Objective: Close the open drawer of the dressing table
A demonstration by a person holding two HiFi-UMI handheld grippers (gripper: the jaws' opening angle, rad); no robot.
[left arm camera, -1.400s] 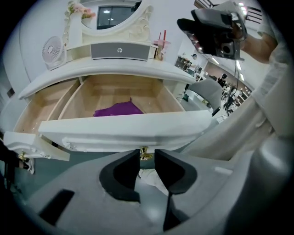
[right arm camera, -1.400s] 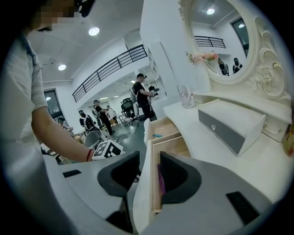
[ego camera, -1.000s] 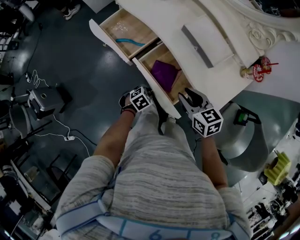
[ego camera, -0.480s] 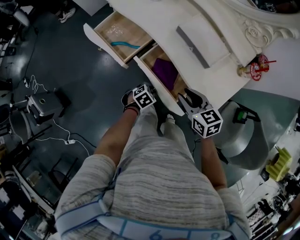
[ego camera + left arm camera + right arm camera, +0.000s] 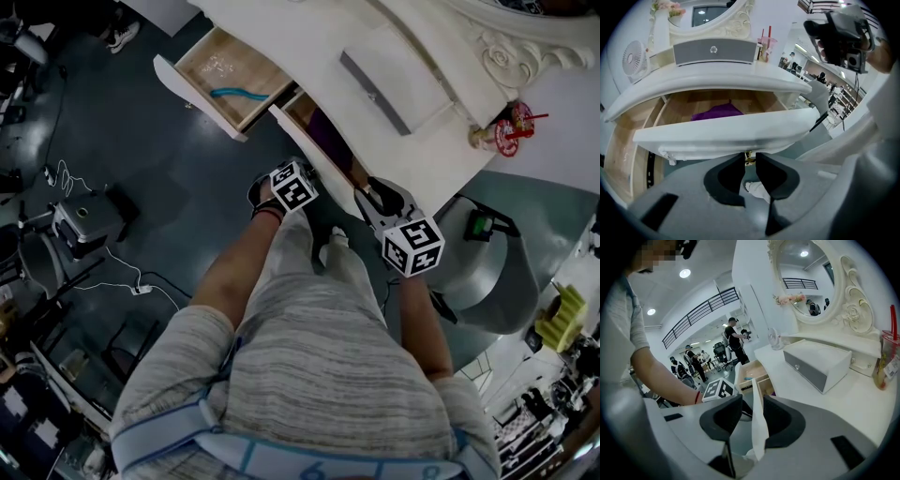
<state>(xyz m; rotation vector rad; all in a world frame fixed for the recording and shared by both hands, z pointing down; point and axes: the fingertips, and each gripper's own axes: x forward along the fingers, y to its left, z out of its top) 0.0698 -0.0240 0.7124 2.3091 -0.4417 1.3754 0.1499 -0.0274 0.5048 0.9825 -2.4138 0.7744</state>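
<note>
The white dressing table (image 5: 309, 33) has two drawers pulled out. The nearer drawer holds a purple cloth (image 5: 717, 112), and its white front (image 5: 722, 133) is part-way in. In the left gripper view my left gripper (image 5: 749, 157) is shut on the small brass knob (image 5: 749, 158) under that front. In the head view it (image 5: 314, 175) sits against the front's (image 5: 298, 139) middle. My right gripper (image 5: 752, 401) straddles the front's end panel (image 5: 757, 425). The panel lies against one jaw, with a gap at the other. In the head view this gripper (image 5: 364, 190) sits at the drawer's right end.
The second open drawer (image 5: 217, 67), further left, holds a blue object (image 5: 234, 94). On the tabletop stand a grey-fronted box (image 5: 389, 80), a small fan (image 5: 635, 58) and a red cup (image 5: 514, 131). A round grey seat (image 5: 492, 281) stands at the right. Cables (image 5: 141, 277) lie on the floor.
The drawer with the purple cloth has slid further into the table, so less of the cloth shows. My left gripper has moved toward the table with it. The right gripper has barely shifted.
</note>
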